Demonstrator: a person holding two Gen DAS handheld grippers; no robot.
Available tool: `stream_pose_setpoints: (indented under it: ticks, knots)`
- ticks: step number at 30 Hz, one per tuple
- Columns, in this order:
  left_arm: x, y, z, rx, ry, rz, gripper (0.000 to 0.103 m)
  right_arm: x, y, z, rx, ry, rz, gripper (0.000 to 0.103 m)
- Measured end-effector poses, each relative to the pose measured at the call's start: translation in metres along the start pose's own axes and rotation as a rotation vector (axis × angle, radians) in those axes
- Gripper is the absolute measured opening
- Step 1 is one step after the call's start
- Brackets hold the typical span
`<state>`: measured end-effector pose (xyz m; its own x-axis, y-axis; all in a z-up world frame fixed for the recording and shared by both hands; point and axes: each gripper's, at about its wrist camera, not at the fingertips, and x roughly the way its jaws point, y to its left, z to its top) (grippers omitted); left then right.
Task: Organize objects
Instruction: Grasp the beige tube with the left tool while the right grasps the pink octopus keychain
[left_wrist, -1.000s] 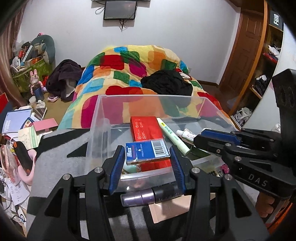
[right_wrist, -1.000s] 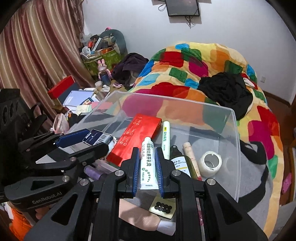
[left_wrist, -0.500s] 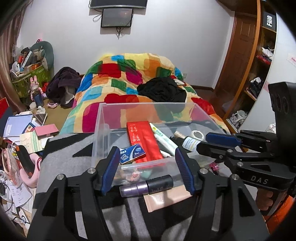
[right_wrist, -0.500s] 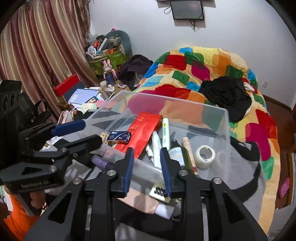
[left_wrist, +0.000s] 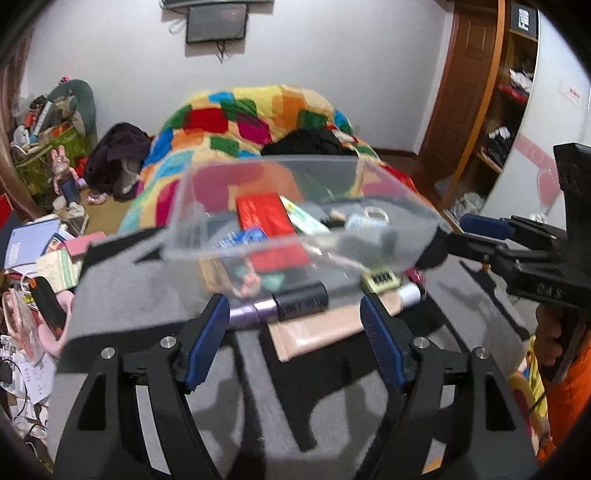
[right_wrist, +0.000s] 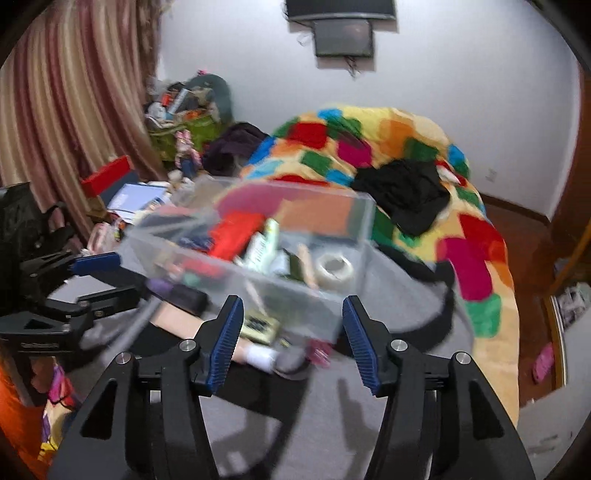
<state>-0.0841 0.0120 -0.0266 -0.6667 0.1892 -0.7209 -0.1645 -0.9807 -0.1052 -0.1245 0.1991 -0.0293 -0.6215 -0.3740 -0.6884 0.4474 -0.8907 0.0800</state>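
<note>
Change: both grippers have drawn back from the clear bin (left_wrist: 295, 206) since a second ago; the blue box (left_wrist: 242, 236) and the white tube (right_wrist: 264, 243), then between the jaws, now lie inside it
Left gripper (left_wrist: 293, 328): jaws have just been opening and stand apart, nothing between them (a purple-and-black tube (left_wrist: 280, 304) lies beyond the tips)
Right gripper (right_wrist: 291, 332): jaws have just been opening and stand apart, gripping nothing, the bin's near corner ahead of them
Bin contents: red box (left_wrist: 267, 218) down the middle, blue box at its left, white tube and a dark bottle (blurred) to the right, roll of tape (right_wrist: 334, 267) by the right wall
Outside the bin: beige pouch (left_wrist: 317, 330) and a small card of black dots (left_wrist: 380, 278) lie at its near wall
Surface: grey-and-black blanket (left_wrist: 147, 284) carries the bin
Room: patchwork quilt (right_wrist: 388, 147) with black clothing (right_wrist: 406, 192) behind, striped curtain (right_wrist: 74, 92) at left, screen (left_wrist: 216, 22) on the white wall
</note>
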Motion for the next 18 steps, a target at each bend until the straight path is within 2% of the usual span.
stream_pose_setpoints:
  ticks: [2, 7, 16, 18]
  knots:
    - [0.008, -0.007, -0.002, 0.017, 0.024, -0.005, 0.073, 0.009, -0.014, -0.007, 0.038, 0.037, -0.012, 0.052]
    - [0.028, -0.031, 0.0, 0.078, 0.099, -0.092, 0.073, 0.026, -0.035, -0.023, 0.109, 0.106, 0.009, 0.052]
    - [0.056, -0.069, 0.004, 0.228, 0.171, -0.099, 0.073, 0.054, -0.032, -0.029, 0.083, 0.195, 0.03, 0.052]
    - [0.067, -0.073, 0.005, 0.249, 0.192, -0.082, 0.073, 0.06, -0.032, -0.029, 0.073, 0.214, 0.027, 0.046]
